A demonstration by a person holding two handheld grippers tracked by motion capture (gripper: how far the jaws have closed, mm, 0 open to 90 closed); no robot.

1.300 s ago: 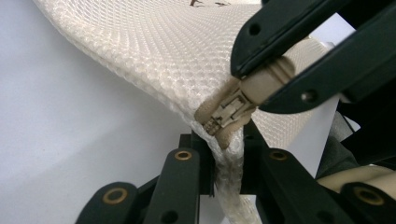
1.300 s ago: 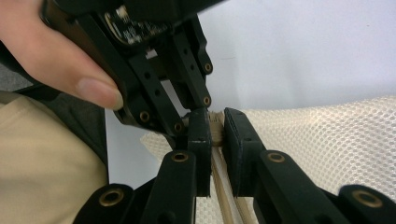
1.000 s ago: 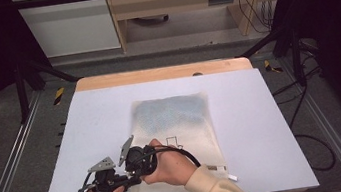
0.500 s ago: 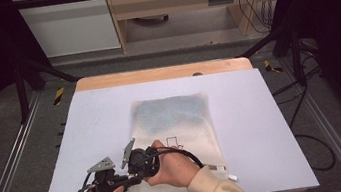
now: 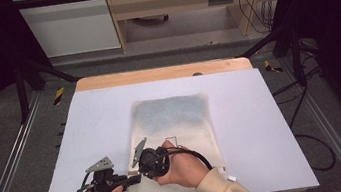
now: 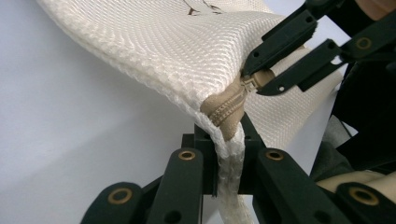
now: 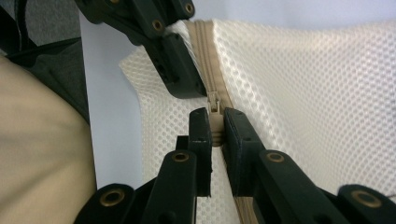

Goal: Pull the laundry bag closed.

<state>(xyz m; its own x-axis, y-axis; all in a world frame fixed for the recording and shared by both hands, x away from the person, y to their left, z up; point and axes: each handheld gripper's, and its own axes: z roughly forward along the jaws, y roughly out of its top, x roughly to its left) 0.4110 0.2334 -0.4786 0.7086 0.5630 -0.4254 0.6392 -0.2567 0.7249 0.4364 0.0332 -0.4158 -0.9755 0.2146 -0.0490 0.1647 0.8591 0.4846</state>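
Observation:
A white mesh bag lies flat on the white table, with a beige zipper along its near edge. My left gripper is shut on the bag's near left corner, just at the zipper's end, and lifts it off the table. My right gripper is shut on the zipper pull, with its tips almost touching the left gripper's fingers. In the high view the left gripper and the right gripper meet at the bag's near left corner.
A wooden strip runs along the table's far edge. Metal rails flank the table on the grey floor, and cables lie at the right. A small tag pokes out by the right sleeve.
The right gripper has edged slightly to the right along the bag's near edge. The left hand has stayed put, and both grips look the same.

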